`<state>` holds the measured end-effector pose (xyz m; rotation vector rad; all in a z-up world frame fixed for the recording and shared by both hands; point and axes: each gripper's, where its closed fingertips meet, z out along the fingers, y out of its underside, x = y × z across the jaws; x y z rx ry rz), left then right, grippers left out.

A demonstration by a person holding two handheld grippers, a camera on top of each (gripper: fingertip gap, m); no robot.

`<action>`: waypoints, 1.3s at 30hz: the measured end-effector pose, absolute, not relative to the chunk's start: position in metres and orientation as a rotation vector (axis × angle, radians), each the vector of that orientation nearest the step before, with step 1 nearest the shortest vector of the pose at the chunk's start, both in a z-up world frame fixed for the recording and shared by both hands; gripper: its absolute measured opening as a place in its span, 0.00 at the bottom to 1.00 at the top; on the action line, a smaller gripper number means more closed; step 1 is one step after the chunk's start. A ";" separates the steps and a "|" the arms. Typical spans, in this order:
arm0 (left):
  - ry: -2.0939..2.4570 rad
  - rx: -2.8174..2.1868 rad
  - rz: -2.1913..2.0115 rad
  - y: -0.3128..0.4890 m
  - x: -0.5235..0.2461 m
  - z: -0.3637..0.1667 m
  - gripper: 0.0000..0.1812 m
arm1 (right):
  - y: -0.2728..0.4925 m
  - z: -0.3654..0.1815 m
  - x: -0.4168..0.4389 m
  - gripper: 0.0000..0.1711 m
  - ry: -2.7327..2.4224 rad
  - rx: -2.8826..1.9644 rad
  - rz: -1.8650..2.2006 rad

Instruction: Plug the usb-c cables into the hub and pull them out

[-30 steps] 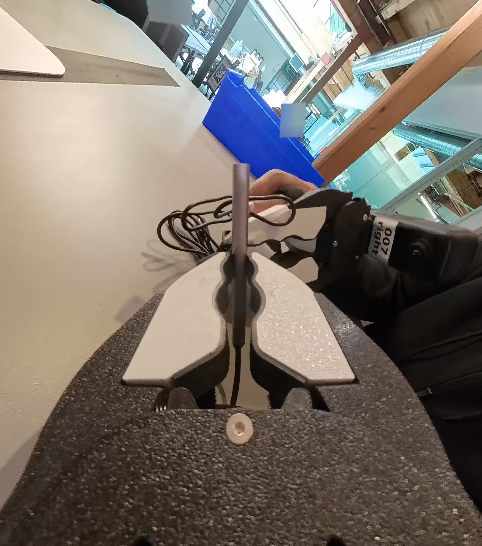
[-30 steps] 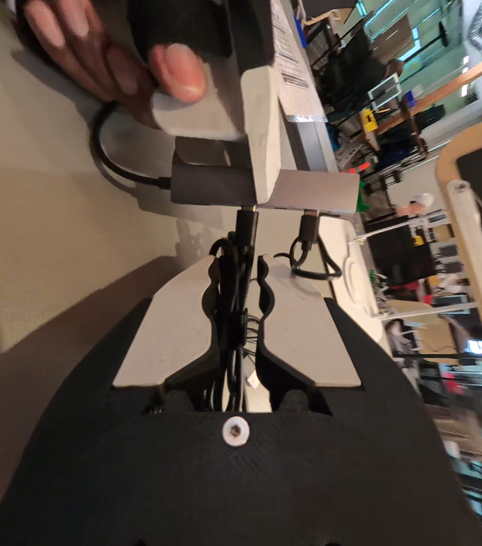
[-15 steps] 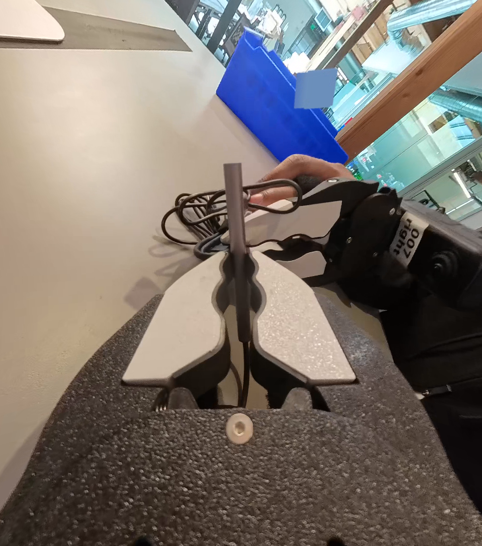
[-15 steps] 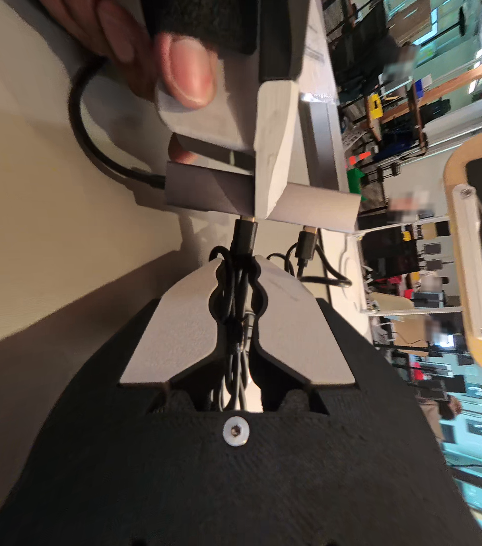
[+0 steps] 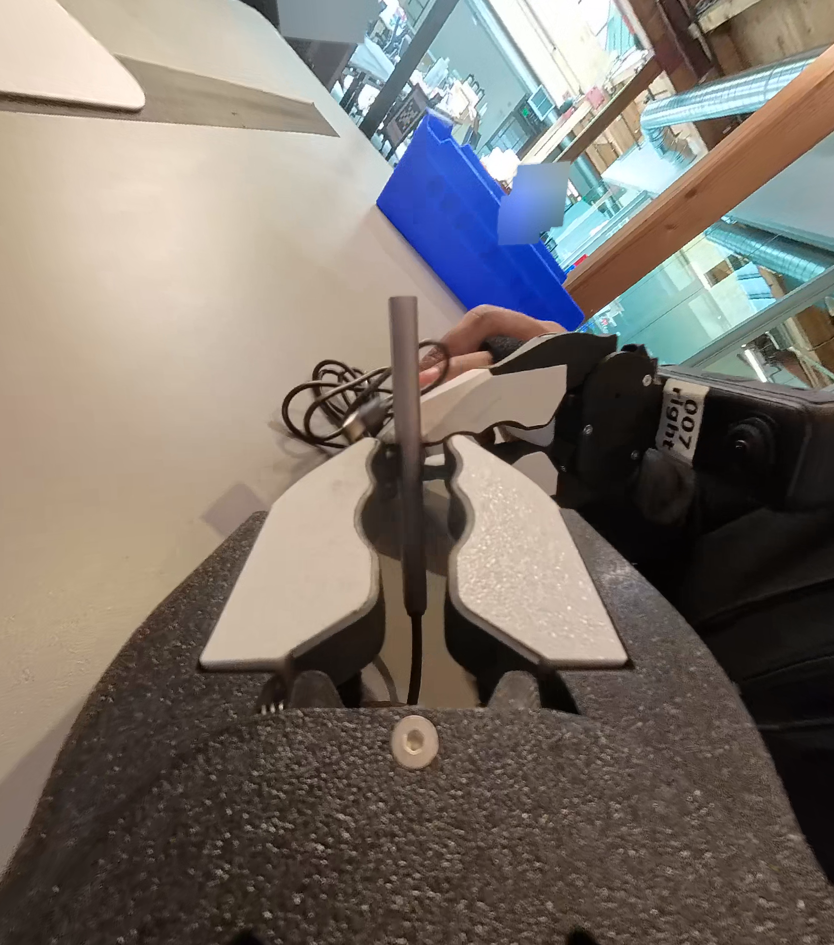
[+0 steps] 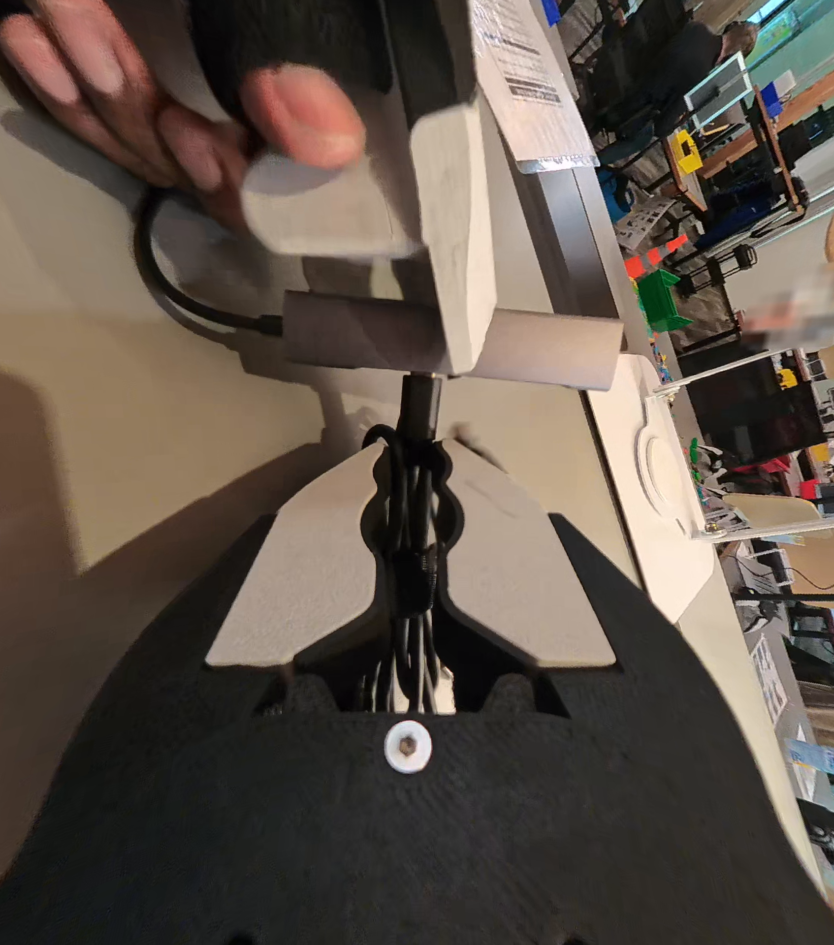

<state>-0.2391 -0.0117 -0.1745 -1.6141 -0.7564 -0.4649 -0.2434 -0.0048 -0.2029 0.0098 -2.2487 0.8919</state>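
Observation:
The slim grey hub (image 5: 404,383) stands on edge between my left gripper's (image 5: 412,447) jaws, which are parted, with a gap on the hub's right side. In the right wrist view the hub (image 6: 553,353) lies crosswise under a white left finger (image 6: 456,255). My right gripper (image 6: 412,447) is shut on a strapped bundle of black USB-C cable (image 6: 412,511). That cable's plug (image 6: 420,406) meets the hub's near edge. A second plug (image 5: 361,422) lies loose by the cable coil (image 5: 323,399) on the table.
A blue bin (image 5: 456,235) stands at the table's far edge. A white flat board (image 5: 21,61) lies at the far left. The hub's own lead (image 6: 174,296) curls under a person's hand (image 6: 98,102). The pale table (image 5: 98,307) extends left. Only a small space, under 4 cm, lies between the two pairs of fingers.
My left jaws have parted from a tight pinch on the hub. The second plug that sat at the hub's edge no longer shows there. The right gripper stays shut on its cable.

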 end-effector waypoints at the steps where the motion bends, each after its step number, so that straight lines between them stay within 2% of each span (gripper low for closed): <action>1: -0.743 -1.588 -0.465 -0.014 -0.239 -0.170 0.13 | -0.004 -0.203 -0.244 0.08 -2.245 0.010 0.889; 7: -0.754 -1.439 -0.478 -0.028 -0.248 -0.155 0.16 | -0.001 -0.204 -0.244 0.08 -2.262 0.001 0.881; 17: -0.742 -1.603 -0.473 -0.015 -0.237 -0.172 0.18 | -0.007 -0.217 -0.221 0.09 -2.333 0.157 0.818; 21: -0.740 -1.653 -0.487 -0.012 -0.232 -0.177 0.05 | -0.007 -0.216 -0.216 0.10 -2.344 0.189 0.826; 27: -0.737 -1.676 -0.509 -0.010 -0.230 -0.180 0.05 | 0.006 -0.209 -0.202 0.12 -2.454 0.221 0.889; 32: -0.745 -1.675 -0.512 -0.010 -0.231 -0.181 0.05 | 0.019 -0.188 -0.210 0.08 -2.483 0.103 1.029; 39: -0.734 -1.641 -0.518 -0.013 -0.232 -0.177 0.05 | 0.018 -0.200 -0.225 0.00 -2.542 0.121 0.959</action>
